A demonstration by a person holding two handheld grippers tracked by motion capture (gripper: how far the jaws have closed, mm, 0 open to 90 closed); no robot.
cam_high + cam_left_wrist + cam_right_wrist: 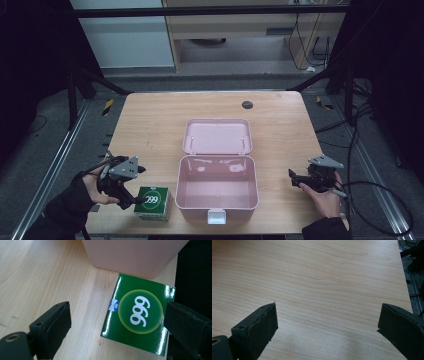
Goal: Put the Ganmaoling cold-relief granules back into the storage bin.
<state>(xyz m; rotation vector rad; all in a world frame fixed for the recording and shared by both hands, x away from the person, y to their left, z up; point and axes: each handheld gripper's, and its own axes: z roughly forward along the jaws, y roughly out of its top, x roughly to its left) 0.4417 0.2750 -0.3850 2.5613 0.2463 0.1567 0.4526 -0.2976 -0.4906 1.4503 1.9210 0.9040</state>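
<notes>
I have the left tool hanging just over the small green carton, which sits at the near left of the counter, just left of the open pink case and close to the counter's near edge. In the left gripper view the carton lies flat with its glossy printed face up, and my jaws stand wide, one pad over bare wood to the carton's left, the other at its right edge — nothing pressed yet, as far as I can tell. I judge it a light cardboard pack, stiff along its edges but easy to dent across the broad face, and the shiny film will likely be slippery under the pads. So I would take it across its two opposite side walls, low and near the middle, with only gentle closure; a corner grip could let it twist or skid toward the case wall. The right tool waits at the near right of the counter, well apart from the case, its jaws spread wide over bare wood and holding nothing. The case lid lies folded back toward the far side — the tub looks empty and ready to receive the carton.
</notes>
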